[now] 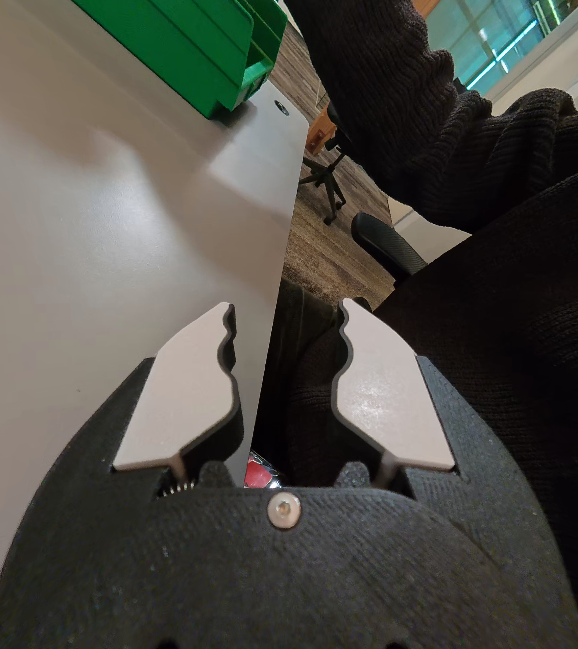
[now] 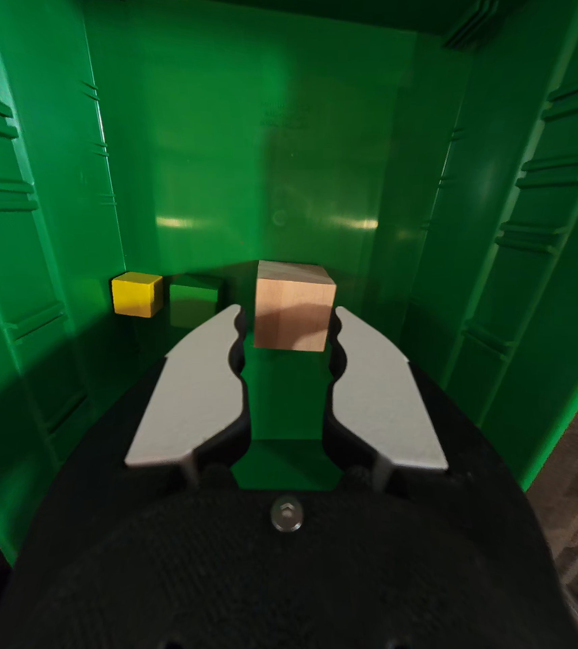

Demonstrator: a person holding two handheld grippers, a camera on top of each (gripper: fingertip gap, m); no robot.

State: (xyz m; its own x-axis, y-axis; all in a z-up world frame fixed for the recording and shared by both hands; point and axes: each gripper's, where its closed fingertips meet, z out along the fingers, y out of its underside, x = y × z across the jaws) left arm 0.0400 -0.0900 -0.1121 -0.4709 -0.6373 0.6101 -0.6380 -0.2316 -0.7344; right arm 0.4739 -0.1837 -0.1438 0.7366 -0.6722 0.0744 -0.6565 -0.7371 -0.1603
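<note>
Left wrist view, my tongs: my left gripper [image 1: 287, 309] has its jaws apart with nothing between them. It hangs over the edge of the pale table [image 1: 105, 246], one finger above the tabletop, the other out past the edge, in front of my dark knitted sleeve [image 1: 491, 316].
Left wrist view, surroundings: a green bin [image 1: 189, 45] sits far off near the table's corner. Beyond the edge I see striped carpet and an office chair [image 1: 329, 175]. Something red and shiny [image 1: 259, 474] peeks up by the gripper's base; I cannot tell what it is.
Left wrist view, risk: as I judge it, this gripper is so near the table edge that a careless swing could knock a finger against it.
Right wrist view, my tongs: my right gripper [image 2: 287, 312] is inside the green bin [image 2: 491, 246], jaws apart. The fingertips [image 2: 235, 312] flank a plain wooden block [image 2: 294, 309]. I cannot tell whether they touch it.
Right wrist view, the block: pale natural wood, cube-like, clean edges, resting on the bin floor near the middle.
Right wrist view, neighbours: a green block [image 2: 194, 298] lies just to its left, and a yellow block [image 2: 136, 295] lies against the left wall.
Right wrist view, risk: I think the finger beside the green block could nudge it. A shallow tip grip might let the smooth wood slip or twist.
</note>
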